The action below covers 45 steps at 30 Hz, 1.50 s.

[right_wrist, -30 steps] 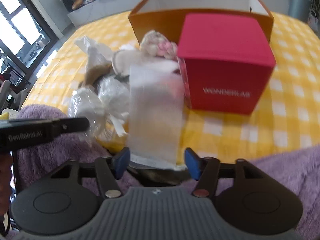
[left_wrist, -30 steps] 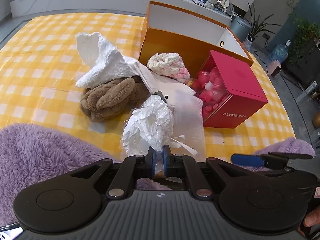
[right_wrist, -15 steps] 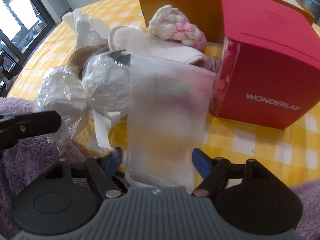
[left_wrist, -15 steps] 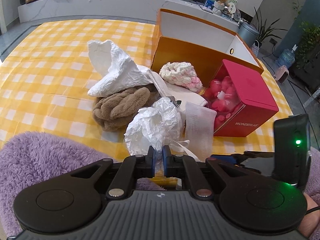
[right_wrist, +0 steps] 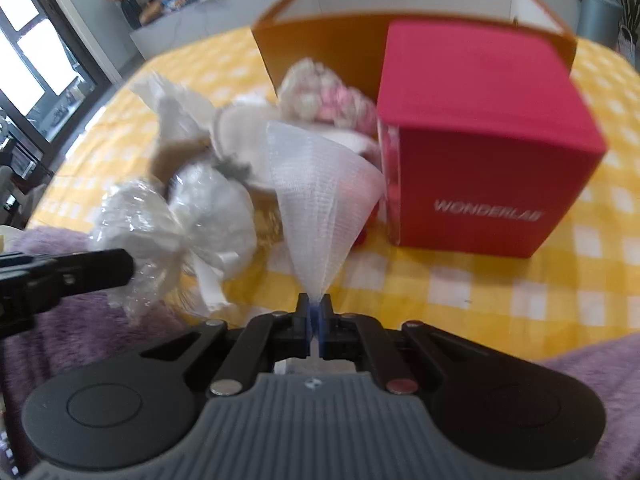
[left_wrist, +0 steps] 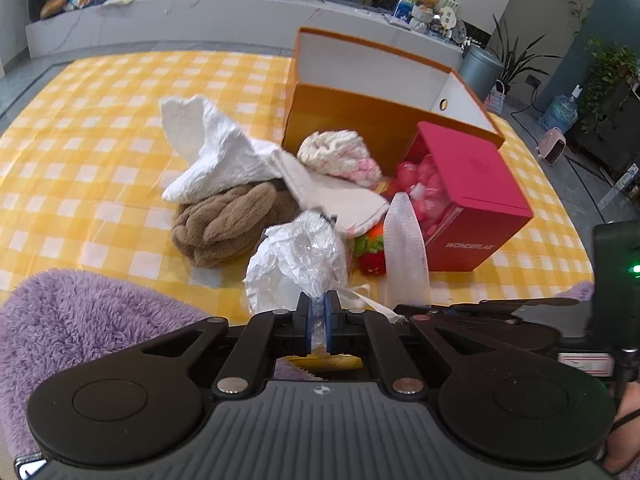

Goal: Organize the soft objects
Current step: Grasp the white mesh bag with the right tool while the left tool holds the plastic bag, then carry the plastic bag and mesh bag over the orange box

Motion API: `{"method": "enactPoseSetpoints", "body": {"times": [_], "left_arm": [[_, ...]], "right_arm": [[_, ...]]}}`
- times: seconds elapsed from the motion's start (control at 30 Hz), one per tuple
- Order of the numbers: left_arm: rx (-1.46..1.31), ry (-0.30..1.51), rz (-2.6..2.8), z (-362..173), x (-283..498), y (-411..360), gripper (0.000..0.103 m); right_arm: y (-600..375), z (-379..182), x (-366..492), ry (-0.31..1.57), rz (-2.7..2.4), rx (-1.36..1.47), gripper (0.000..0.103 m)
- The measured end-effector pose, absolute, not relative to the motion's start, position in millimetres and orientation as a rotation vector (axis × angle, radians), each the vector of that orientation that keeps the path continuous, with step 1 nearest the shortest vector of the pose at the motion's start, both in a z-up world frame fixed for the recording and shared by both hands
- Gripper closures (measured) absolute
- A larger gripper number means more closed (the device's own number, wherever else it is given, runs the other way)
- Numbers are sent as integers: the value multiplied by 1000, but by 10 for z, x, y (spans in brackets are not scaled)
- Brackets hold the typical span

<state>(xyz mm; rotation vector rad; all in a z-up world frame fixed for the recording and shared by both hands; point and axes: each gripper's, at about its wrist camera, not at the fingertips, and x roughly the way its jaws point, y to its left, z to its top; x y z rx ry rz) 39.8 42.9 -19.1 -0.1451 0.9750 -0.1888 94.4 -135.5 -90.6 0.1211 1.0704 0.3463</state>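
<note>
Mesh (right_wrist: 320,188): now pinched by the right gripper (right_wrist: 315,316), wide open half a second ago; held at 12 o'clock, before the red box (right_wrist: 480,132).
Bundle (left_wrist: 296,260): kept clamped in the left gripper (left_wrist: 317,316).
Meaning: both are judged ready for lifting to the orange box (left_wrist: 384,92).

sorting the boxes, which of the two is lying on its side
The red box marked WONDERLAB: its open face points sideways, showing pink items inside. The orange box behind it stands upright with its opening facing up.
</note>
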Motion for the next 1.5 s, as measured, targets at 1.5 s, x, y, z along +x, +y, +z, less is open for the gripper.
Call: {"method": "enactPoseSetpoints", "body": {"times": [1.5], "left_arm": [[176,582,-327,1217,1609,-24,99]], "right_arm": [[-1929,641,2283,762,353,88,103]]}}
